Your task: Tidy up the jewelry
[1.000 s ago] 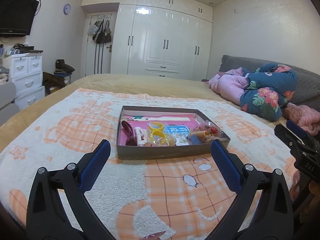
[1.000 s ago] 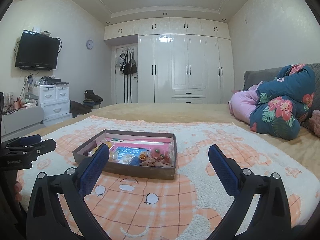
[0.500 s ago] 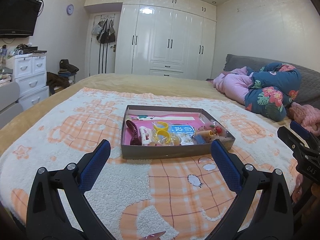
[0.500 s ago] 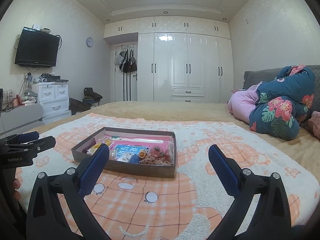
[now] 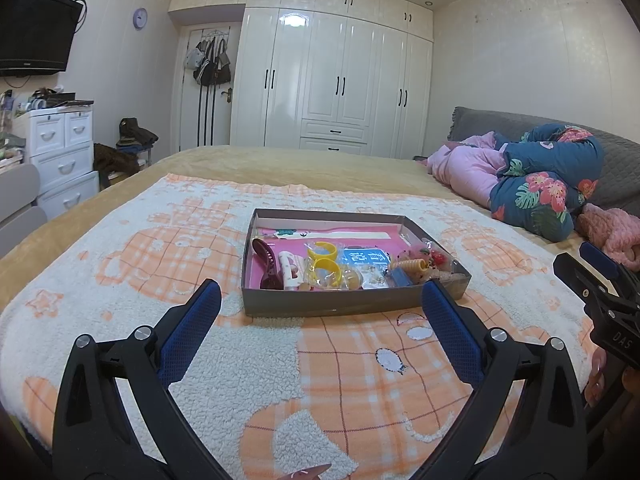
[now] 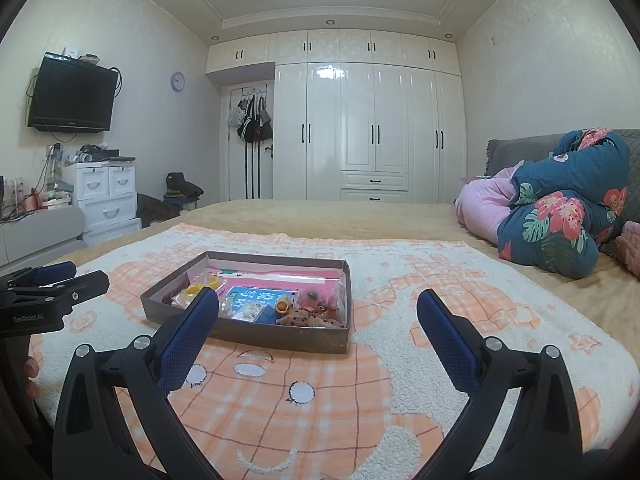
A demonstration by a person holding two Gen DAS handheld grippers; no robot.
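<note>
Two grippers are in view, both held above the near end of a bed. Left gripper (image 5: 318, 308): jaws spread wide, nothing between them, blue pads facing each other. Right gripper (image 6: 318, 312): jaws likewise spread wide and empty. Each gripper also appears at the edge of the other's view, low over the blanket.

One shallow grey box (image 5: 344, 307) sits on a fleece blanket (image 5: 160, 248) with an orange check pattern; the blanket covers the near part of the bed (image 5: 304, 164). The box lies ahead of both grippers, apart from them, with no contact. Its floor is pink.

Contents noted from the left wrist view: a dark red hair clip (image 5: 267, 261) at the left side; a white clip (image 5: 289, 269) just beside it; two yellow ring-shaped pieces (image 5: 325, 261) near the middle; a blue printed card (image 5: 366, 258) to their right; a cluster of small items (image 5: 420, 262) at the right end, too small to identify singly. A long white strip (image 5: 352, 235) lies along the far wall.

Folded bedding (image 5: 536, 184), floral blue and pink, lies at the right, well apart from the box.
</note>
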